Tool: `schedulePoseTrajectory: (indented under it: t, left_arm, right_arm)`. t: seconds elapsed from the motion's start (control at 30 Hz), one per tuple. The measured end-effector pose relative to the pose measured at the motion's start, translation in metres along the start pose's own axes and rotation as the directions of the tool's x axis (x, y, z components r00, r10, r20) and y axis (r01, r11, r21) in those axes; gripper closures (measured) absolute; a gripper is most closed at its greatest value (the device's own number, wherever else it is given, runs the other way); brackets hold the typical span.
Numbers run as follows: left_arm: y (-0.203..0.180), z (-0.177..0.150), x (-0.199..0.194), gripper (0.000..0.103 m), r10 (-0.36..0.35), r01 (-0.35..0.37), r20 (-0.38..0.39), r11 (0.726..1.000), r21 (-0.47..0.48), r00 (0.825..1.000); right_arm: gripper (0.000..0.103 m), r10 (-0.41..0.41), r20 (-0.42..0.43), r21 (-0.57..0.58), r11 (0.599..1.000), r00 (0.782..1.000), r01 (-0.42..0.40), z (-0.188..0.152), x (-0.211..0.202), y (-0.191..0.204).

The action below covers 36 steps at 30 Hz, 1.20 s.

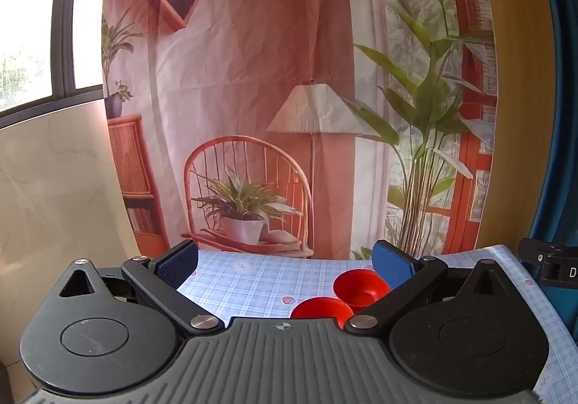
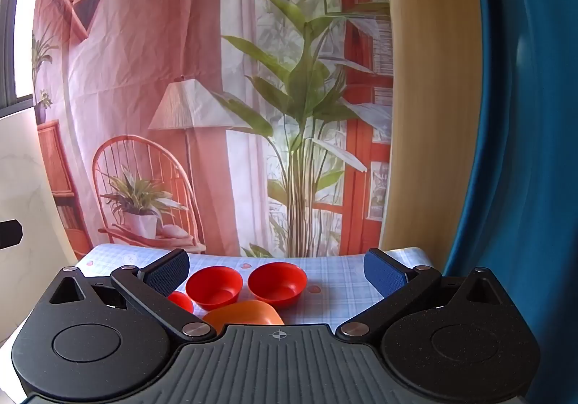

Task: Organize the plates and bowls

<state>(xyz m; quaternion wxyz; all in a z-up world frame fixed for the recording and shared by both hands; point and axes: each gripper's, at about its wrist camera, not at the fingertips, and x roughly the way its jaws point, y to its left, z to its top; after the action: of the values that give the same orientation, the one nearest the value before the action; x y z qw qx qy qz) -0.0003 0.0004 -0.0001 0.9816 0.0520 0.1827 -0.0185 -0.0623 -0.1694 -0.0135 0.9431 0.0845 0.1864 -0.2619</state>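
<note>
**Red bowls waited on the checked table, both grippers wide open**

Red plastic marked three bowls in the right wrist view: the middle bowl (image 2: 213, 286) and the right bowl (image 2: 277, 283) stood side by side toward the far edge of the table (image 2: 343, 290), and the small bowl (image 2: 180, 301) peeked out at the left behind a finger. An orange dish (image 2: 245, 312) lay nearer, just in front of them. The right gripper (image 2: 276, 274) hung above with jaws spread, holding nothing. The left gripper (image 1: 285, 265) was likewise open and empty. A printed cloth (image 2: 202, 97) hung behind the table.
</note>
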Motion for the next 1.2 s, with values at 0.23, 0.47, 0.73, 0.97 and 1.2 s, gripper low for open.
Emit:
schedulePoseTrajectory:
  t: [0.23, 0.47, 0.73, 0.97, 1.2]
  left_arm:
    - [0.0088, -0.0001, -0.0040, 0.000, -0.032, 0.032, 0.000, 0.999, 0.028, 0.999]
    - [0.0011, -0.0002, -0.0020, 0.000, -0.015, 0.015, -0.004, 0.999, 0.032, 1.000]
    - [0.0003, -0.0004, -0.0012, 0.000, -0.018, 0.018, -0.012, 1.000, 0.025, 1.000]
    - [-0.0003, -0.0012, -0.0004, 0.000, -0.016, 0.016, -0.014, 1.000, 0.022, 1.000]
    - [-0.0011, -0.0019, -0.0001, 0.000, -0.010, 0.011, -0.018, 1.000, 0.016, 1.000]
  right_arm:
    - [0.000, -0.001, 0.005, -0.001, 1.000, 1.000, 0.001, -0.0004, -0.0039, 0.0018]
    - [0.000, -0.003, -0.006, 0.003, 1.000, 1.000, 0.003, -0.0021, 0.0012, -0.0005]
    - [0.000, -0.001, -0.007, 0.001, 1.000, 1.000, 0.001, -0.0019, 0.0022, -0.0021]
    - [0.000, -0.003, -0.006, -0.002, 1.000, 1.000, 0.003, -0.0021, 0.0018, -0.0012]
    - [0.000, -0.002, -0.006, -0.003, 1.000, 1.000, 0.002, -0.0030, 0.0020, -0.0016]
